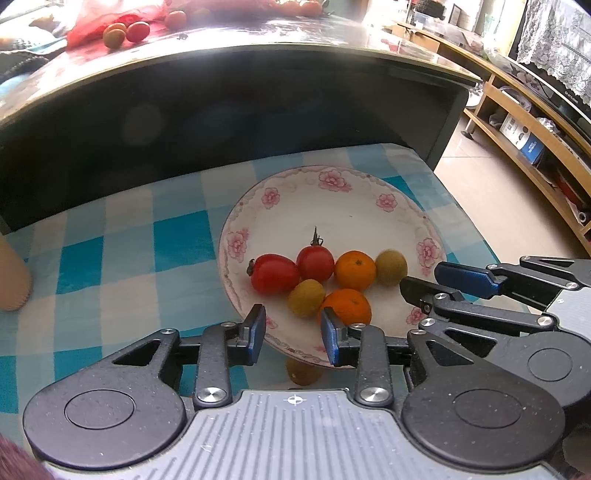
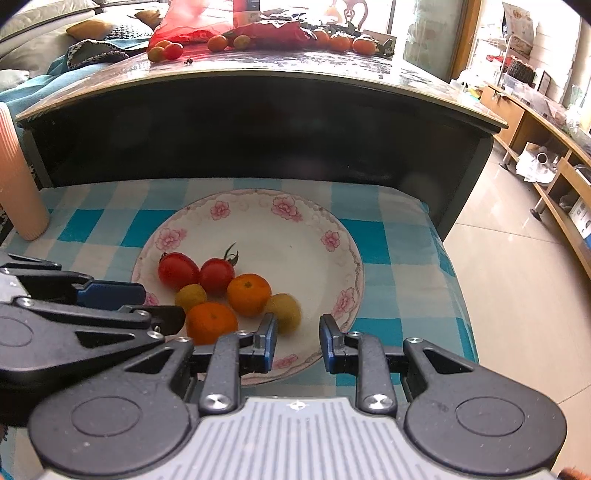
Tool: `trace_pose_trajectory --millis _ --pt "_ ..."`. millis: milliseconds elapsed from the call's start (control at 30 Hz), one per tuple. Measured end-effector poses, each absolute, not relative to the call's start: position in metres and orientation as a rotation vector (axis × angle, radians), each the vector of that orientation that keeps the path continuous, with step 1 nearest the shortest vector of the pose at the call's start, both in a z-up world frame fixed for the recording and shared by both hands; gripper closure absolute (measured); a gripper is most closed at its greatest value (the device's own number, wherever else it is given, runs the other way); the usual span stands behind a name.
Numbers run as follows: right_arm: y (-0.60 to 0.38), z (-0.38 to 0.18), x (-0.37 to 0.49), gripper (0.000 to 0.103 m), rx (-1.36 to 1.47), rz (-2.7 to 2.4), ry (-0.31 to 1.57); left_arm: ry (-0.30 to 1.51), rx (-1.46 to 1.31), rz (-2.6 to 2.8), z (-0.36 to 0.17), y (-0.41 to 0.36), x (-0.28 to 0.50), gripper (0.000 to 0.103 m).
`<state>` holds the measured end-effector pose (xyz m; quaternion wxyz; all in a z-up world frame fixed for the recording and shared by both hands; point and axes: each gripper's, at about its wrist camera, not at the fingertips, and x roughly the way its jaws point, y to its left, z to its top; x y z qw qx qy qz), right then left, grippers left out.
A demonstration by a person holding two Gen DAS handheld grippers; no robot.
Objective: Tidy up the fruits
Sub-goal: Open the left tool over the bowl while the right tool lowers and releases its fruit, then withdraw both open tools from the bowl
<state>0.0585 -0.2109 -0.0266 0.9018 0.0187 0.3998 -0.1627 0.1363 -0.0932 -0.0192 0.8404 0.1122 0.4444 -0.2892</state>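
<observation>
A white floral plate sits on a blue checked cloth. It holds two red tomatoes, two oranges and two small yellow-green fruits. My left gripper is open and empty at the plate's near rim. A yellow-green fruit lies under that rim on the cloth. My right gripper is open and empty over the plate's near right edge, beside a yellow-green fruit. More fruits lie on the raised table behind.
A dark table rises behind the cloth, with a red bag on top. A pink ribbed cup stands at the left. A tiled floor and wooden shelves are to the right.
</observation>
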Motion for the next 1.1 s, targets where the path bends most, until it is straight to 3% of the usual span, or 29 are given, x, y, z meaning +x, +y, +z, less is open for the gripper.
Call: trace_pose_trajectory --millis 267,1100 --pt "-0.209 -0.025 0.058 0.057 0.039 -0.340 0.820 0.943 0.239 -0.596 -0.019 -0.087 0.136 0.056" --pt "-0.183 -0.007 0.039 0.054 0.013 -0.310 0.817 0.917 0.246 -0.581 -0.001 -0.058 0.110 0.047"
